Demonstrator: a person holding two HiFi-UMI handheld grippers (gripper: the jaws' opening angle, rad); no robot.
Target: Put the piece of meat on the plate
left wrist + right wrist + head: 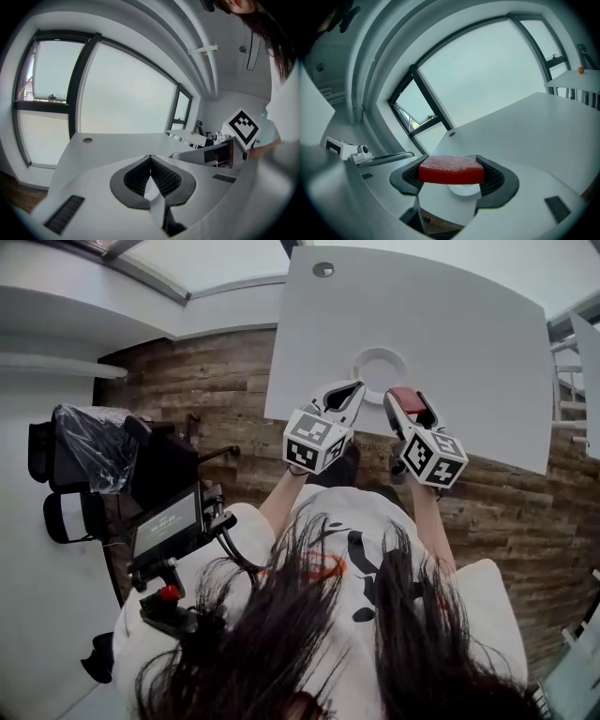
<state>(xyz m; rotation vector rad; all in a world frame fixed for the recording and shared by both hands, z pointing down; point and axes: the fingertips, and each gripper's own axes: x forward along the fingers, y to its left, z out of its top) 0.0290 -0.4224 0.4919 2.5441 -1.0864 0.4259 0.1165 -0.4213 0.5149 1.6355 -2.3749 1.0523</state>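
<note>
Clamps the piece of meat [451,169] between the jaws of the right tool [410,411] (a flat red slab, lying level and filling the gap between the two dark ribbed pads). Holds it in the air at the near edge of the white surface [450,324], by the near right rim of the plate [379,351] and not resting on it. From overhead, cannot tell whether over that rim or just beside it. Shows a pale round shape directly beneath the meat in the right gripper view.

Shows the left tool [339,399] with its jaws together at the tips and nothing between them. Hangs over the same near edge, just left of the right tool, at the plate's near left side. Places the plate, white and round, close to the middle of the near edge, with wooden floor [216,390] beyond that edge.
</note>
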